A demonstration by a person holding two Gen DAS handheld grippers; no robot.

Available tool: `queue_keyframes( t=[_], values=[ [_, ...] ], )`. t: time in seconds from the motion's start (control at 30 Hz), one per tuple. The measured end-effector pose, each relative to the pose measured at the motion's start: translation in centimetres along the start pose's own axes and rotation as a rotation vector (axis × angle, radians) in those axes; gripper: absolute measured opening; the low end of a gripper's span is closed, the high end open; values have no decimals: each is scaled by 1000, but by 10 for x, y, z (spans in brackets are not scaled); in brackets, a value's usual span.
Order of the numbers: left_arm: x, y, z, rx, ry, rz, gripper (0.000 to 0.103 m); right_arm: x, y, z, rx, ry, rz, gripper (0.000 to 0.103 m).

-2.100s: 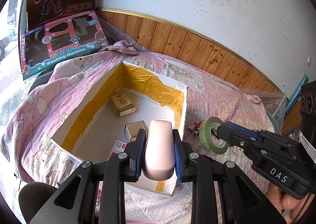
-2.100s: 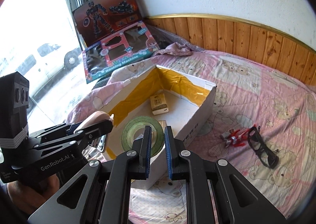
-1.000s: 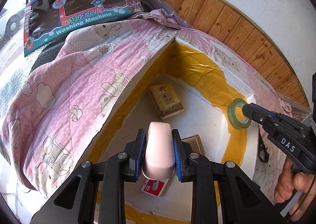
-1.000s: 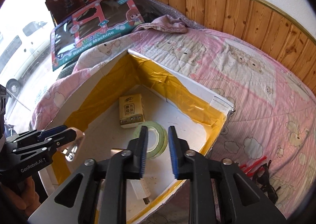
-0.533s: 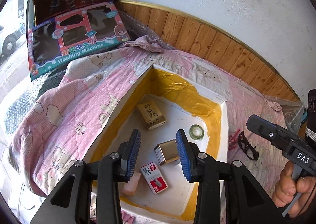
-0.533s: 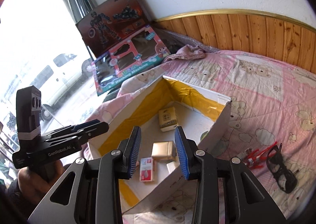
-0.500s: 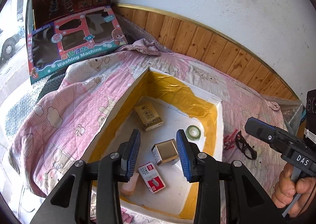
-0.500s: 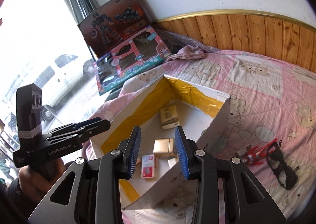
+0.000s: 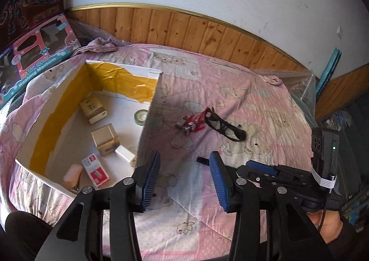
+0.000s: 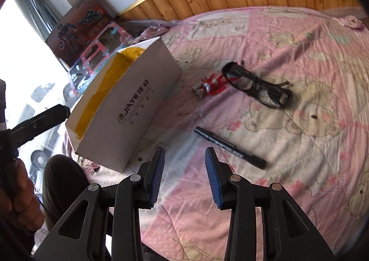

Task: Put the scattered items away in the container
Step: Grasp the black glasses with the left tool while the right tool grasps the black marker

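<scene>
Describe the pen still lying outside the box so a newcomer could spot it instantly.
Start at the white cardboard box with yellow-taped inside on the pink bear-print quilt. Beside the box lies a slim black marker pen, nearer the camera than the black-framed glasses and small red toy; it alone is a straight stick.

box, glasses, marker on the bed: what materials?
Box: white paperboard, matte, with raw cut edges and glossy, wrinkled yellow tape lining the inside.
Glasses: likely black plastic frame, slightly shiny, with clear lenses.
Marker: probably plastic, a smooth black barrel with faint print.
</scene>
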State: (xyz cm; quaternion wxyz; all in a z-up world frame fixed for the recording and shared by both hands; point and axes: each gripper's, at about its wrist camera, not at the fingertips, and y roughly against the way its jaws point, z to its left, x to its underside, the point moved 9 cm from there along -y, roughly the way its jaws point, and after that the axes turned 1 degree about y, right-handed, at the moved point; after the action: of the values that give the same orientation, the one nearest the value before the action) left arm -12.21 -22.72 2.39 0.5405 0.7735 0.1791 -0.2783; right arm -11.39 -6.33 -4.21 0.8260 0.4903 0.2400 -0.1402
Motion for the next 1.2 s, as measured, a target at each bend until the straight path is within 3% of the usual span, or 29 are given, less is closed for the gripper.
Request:
queue_keyframes(
  t=[0.2, 0.37, 0.57, 0.7, 0.77, 0.8, 0.9, 0.97, 1.1, 1.2],
  values=[
    [3, -32, -29, -4, -41, 40, 61, 16, -4, -32, 100, 23, 54, 40],
    [0, -72, -33, -33, -60, 83, 61, 4, -26, -24, 135, 219, 108, 40],
    [-17, -133, -37, -50, -99, 120, 61, -6, -65, -22, 107, 331, 129, 42],
    [-26, -177, -41, -52, -119, 158, 61, 5, -86, -34, 95, 323, 159, 41],
    [-31, -197, -40, -61, -113, 171, 61, 13, -96, -49, 122, 275, 217, 27],
    [-33, -205, -41, -48, -100, 176, 61, 12, -95, -52, 112, 249, 207, 23],
    [-40, -216, -56, 28, -91, 176, 61, 12, -88, -57, 87, 178, 217, 14],
    [-41, -221, -72, 82, -103, 186, 61, 14, -83, -58, 45, 114, 219, 14],
    [-36, -246, -93, 191, 29, 286, 61, 17, -76, -56, 30, 95, 213, 14],
    [-34, -276, -96, 120, 73, 351, 62, 19, -79, -61, 34, 73, 228, 14]
  ],
)
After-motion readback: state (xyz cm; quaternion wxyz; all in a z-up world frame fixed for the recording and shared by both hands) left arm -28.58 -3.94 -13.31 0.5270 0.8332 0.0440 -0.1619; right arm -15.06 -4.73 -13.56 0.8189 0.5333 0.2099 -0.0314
